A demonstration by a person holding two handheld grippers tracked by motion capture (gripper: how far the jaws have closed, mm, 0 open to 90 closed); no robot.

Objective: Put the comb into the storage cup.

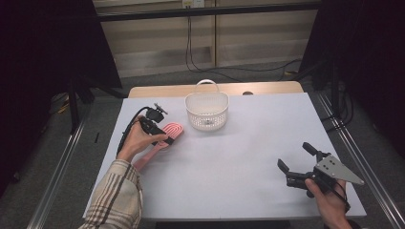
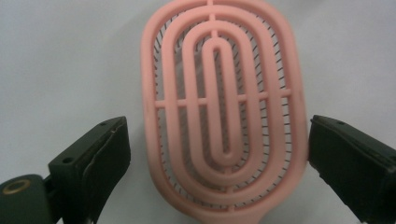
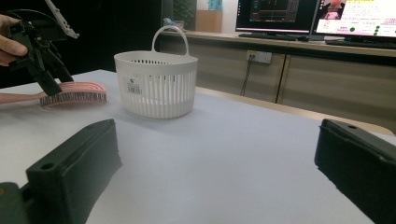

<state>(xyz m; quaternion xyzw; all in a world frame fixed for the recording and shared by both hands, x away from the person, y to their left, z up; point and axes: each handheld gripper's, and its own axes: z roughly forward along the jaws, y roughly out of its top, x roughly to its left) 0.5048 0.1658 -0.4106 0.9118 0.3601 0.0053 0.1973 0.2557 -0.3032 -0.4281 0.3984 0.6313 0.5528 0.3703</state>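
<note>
So we've got our left gripper point(image 1: 165, 138) straddling the head of the pink hairbrush point(image 2: 223, 109), bristles down on the table point(image 1: 248, 143) beside the white basket point(image 1: 207, 110). The jaws are wide with a gap on one side, presumably to clamp and lift it. Our right gripper point(image 1: 293, 160) just waits wide open and empty, well clear.

I see a white-topped table point(image 1: 248, 143) on grey floor point(image 1: 43, 186), black curtains point(image 1: 43, 43) both sides, beige wall panels point(image 1: 157, 33) top centre, lit monitors point(image 3: 275, 16) upper right.
</note>
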